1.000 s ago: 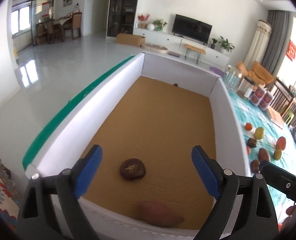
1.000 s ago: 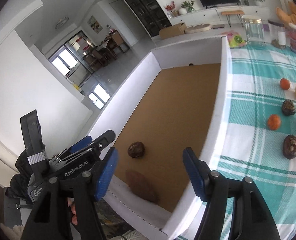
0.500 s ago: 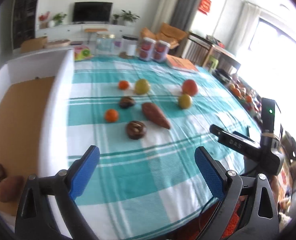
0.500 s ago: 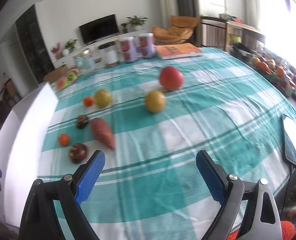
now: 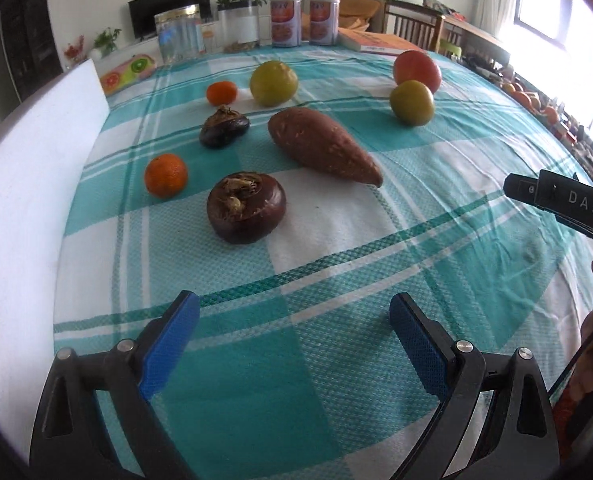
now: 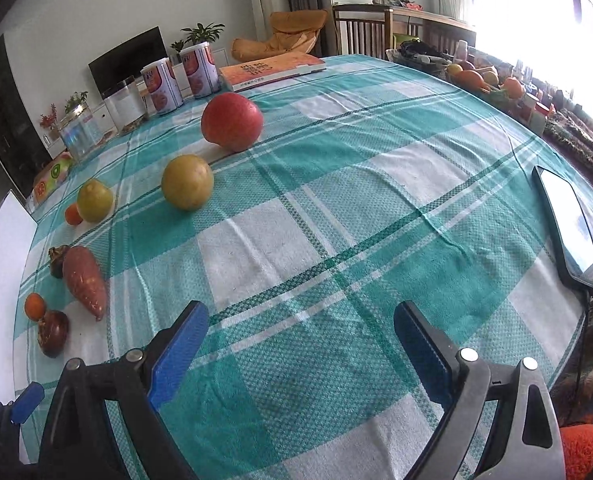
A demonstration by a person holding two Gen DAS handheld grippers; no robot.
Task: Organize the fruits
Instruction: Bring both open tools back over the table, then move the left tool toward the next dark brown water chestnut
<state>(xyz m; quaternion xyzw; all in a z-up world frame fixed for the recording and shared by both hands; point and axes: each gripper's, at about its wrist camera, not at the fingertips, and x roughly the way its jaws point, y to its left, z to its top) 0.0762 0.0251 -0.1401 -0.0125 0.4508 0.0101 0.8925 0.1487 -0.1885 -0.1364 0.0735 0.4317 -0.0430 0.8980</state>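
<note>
My left gripper point(image 5: 294, 316) is open and empty above the checked cloth, just short of a dark brown water chestnut point(image 5: 246, 208). Beyond it lie a sweet potato point(image 5: 322, 146), two small oranges point(image 5: 166, 175) point(image 5: 221, 93), a second dark chestnut point(image 5: 223, 128), two yellow-green fruits point(image 5: 274, 83) point(image 5: 411, 102) and a red apple point(image 5: 417, 69). My right gripper point(image 6: 300, 328) is open and empty over bare cloth, with the apple point(image 6: 232, 121) and a yellow fruit point(image 6: 187, 182) ahead and the sweet potato point(image 6: 85, 282) to its left.
A white box wall point(image 5: 28, 184) runs along the left edge of the table. Jars and tins point(image 5: 284, 22) and a book point(image 6: 270, 70) stand at the far edge. A phone point(image 6: 568, 228) lies at the right edge. A fruit basket point(image 6: 484, 80) sits far right.
Both grippers swung from over the cardboard box, which held a chestnut and a sweet potato, to the table, then came lower and closer to the fruit. Both stayed open.
</note>
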